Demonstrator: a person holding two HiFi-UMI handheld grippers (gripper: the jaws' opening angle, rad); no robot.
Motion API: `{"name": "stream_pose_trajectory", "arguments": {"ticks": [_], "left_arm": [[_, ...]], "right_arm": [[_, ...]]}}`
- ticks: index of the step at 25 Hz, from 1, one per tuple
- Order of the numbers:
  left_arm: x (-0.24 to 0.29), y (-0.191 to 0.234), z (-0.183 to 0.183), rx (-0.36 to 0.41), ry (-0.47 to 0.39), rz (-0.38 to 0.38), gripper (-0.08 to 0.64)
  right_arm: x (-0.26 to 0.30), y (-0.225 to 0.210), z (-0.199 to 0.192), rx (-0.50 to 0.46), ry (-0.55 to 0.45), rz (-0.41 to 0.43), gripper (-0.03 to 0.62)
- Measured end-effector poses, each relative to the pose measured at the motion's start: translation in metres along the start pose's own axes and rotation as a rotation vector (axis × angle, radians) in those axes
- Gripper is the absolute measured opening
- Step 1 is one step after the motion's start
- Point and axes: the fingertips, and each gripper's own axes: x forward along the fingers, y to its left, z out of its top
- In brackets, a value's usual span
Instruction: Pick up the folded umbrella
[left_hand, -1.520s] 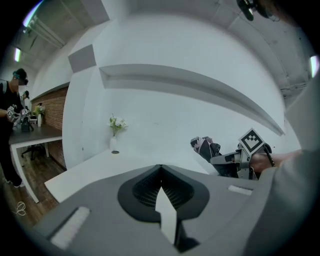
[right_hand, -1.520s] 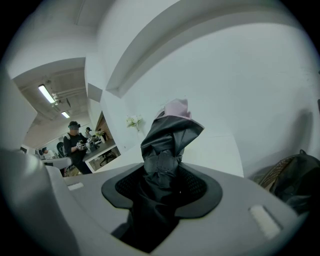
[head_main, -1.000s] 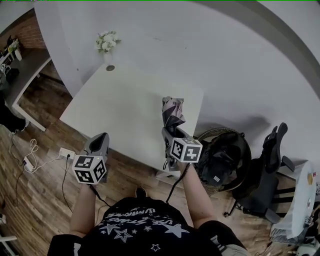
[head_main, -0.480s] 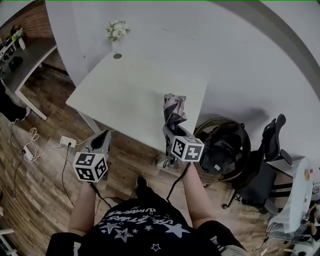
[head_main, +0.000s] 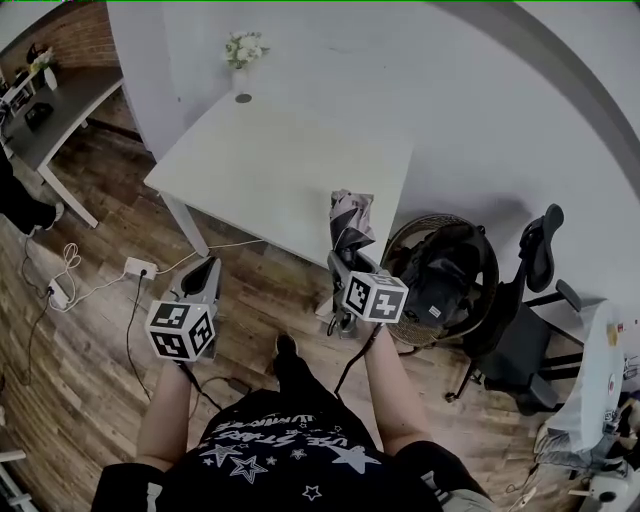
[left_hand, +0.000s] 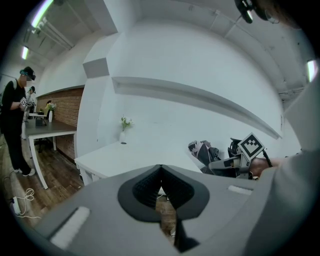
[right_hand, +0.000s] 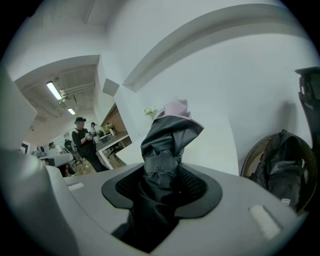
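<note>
Holding the folded umbrella clamped between the pads of the right hand-held gripper, centre of frame, loose end pointing up, lifted clear of the white desk by its near edge. Showing the left hand-held gripper at lower left, jaws pressed together on nothing. Judging the pick-up as good as done. Advising a steady squeeze, since bunched fabric is likely yielding and slipping; steering away from the round wicker basket at right. Containers: storing a dark backpack in that basket; carrying white flowers in a small vase at the desk's far edge, upper left
</note>
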Motion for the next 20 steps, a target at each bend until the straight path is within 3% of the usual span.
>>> {"name": "stream_pose_trajectory", "arguments": {"ticks": [10,20], "left_arm": [[-0.036,-0.009,-0.010,-0.010,-0.025,0.006,0.003],[-0.034,-0.008,-0.001,-0.004,-0.046,-0.002,0.003]], "right_arm": [[-0.028,0.020,-0.017,-0.033,0.006,0.020,0.215],[-0.027,0.025,-0.012,-0.038,-0.003,0.020,0.215]]}}
